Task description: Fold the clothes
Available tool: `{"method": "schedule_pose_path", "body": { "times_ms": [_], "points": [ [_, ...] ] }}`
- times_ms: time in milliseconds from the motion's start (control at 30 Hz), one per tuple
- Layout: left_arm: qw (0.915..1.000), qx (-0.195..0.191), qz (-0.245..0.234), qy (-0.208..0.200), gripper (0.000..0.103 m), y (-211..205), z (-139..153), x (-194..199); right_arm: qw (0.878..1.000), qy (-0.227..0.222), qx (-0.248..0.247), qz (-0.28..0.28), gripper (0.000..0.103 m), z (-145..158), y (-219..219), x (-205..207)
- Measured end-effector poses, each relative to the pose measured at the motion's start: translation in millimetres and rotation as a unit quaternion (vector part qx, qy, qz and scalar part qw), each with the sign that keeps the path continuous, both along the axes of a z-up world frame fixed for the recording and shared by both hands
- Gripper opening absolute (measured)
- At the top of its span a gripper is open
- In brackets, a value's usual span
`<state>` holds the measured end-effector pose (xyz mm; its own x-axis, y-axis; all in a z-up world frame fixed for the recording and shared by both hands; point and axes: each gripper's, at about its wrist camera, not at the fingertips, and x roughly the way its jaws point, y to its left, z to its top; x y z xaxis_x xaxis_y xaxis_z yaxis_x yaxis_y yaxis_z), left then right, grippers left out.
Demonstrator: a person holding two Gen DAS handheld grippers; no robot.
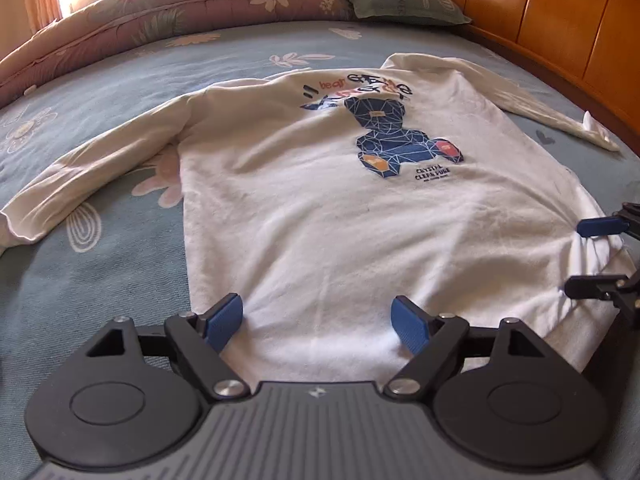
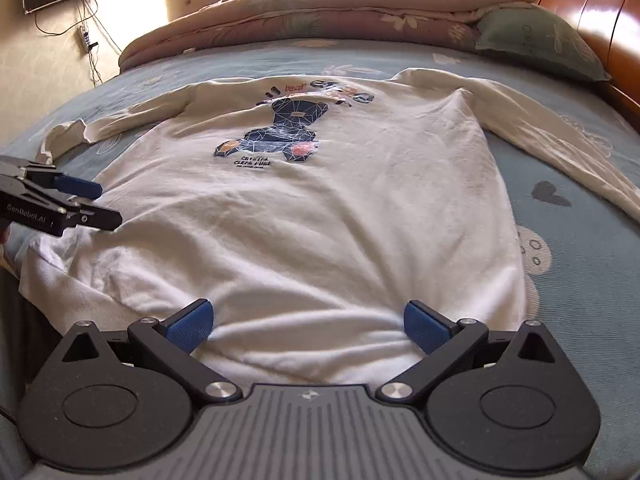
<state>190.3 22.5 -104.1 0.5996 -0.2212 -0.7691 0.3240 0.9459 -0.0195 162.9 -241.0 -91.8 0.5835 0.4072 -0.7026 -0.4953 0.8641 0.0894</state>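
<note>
Left hand-held gripper [image 1: 318,322] is sitting with jaws spread wide, blue pads [image 1: 224,322] hovering over the near hem, nothing pinched. Right hand-held gripper [image 2: 307,325] is doing the same at the hem further right, jaws spread, blue pads clear of any fold; whether the pads are touching the cloth, cannot tell. Each one is showing up at the edge of the other's view, jaws parted there too. The white long-sleeve shirt [image 1: 320,208] is lying flat, print side up, on the bed [image 1: 100,280], long axis running straight away from both hand-held grippers: hem nearest them, collar end pointing toward the far side of the bed. The blue bear print [image 1: 394,136] is reading upright from the hem side, text below it nearest the cameras. Left sleeve [image 1: 92,164] is angling out and back toward the near left edge; right sleeve [image 2: 560,148] is stretching out toward the wooden headboard [image 1: 540,20]. Hem corner on the left side is bunching up in the right wrist view, near the mattress edge. Beyond the collar, a folded floral quilt [image 2: 320,20] and a green pillow [image 2: 536,40] are sitting along the far edge of the bed.
</note>
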Motion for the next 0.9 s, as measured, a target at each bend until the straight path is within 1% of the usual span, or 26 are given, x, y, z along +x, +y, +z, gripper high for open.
{"method": "schedule_pose_path", "body": {
  "times_ms": [100,200,267,333,367,433,600,733,800,867,900],
  "points": [
    [0.9999,0.013,0.008,0.003,0.087,-6.8,-1.7,2.0,1.0,0.0,-0.01,-0.009,0.103,1.4,4.0,-3.2],
    [0.9997,0.014,0.019,0.001,0.087,-6.5,-2.4,-2.1,1.0,0.008,-0.014,-0.021,0.103,2.2,2.5,-7.9],
    [0.9995,0.003,0.029,0.007,0.087,-4.6,2.3,-4.1,1.0,0.011,-0.01,-0.022,0.103,2.7,-4.8,-13.8],
    [0.9991,-0.017,0.037,0.008,0.086,-4.1,9.4,-4.1,1.0,0.004,-0.025,-0.016,0.103,2.5,-5.4,-20.3],
    [0.9989,-0.029,0.037,0.005,0.086,-6.2,13.4,-3.5,1.0,0.003,-0.024,-0.02,0.103,2.3,-4.9,-20.9],
    [0.9983,-0.053,0.024,-0.002,0.086,-17.8,21.1,-1.2,0.999,0.001,-0.024,-0.028,0.103,1.8,-3.9,-21.9],
    [0.9929,-0.111,-0.042,-0.005,0.086,-66.1,27.5,7.8,0.999,0.001,-0.023,-0.039,0.103,1.9,-2.5,-21.0],
    [0.9892,-0.122,-0.081,0.012,0.086,-101.0,15.1,16.7,0.999,0.0,-0.023,-0.04,0.103,1.5,-2.5,-22.3],
    [0.9907,-0.114,-0.067,0.032,0.087,-106.2,3.0,22.3,0.999,-0.002,-0.02,-0.04,0.103,0.8,-3.2,-23.0],
    [0.9923,-0.109,-0.048,0.034,0.086,-101.1,-3.0,23.7,0.999,-0.004,-0.019,-0.039,0.103,0.2,-3.8,-24.0],
    [0.9925,-0.11,-0.042,0.032,0.086,-96.3,-0.5,23.9,0.999,-0.005,-0.019,-0.039,0.103,-0.1,-4.0,-24.5]
  ]
}}
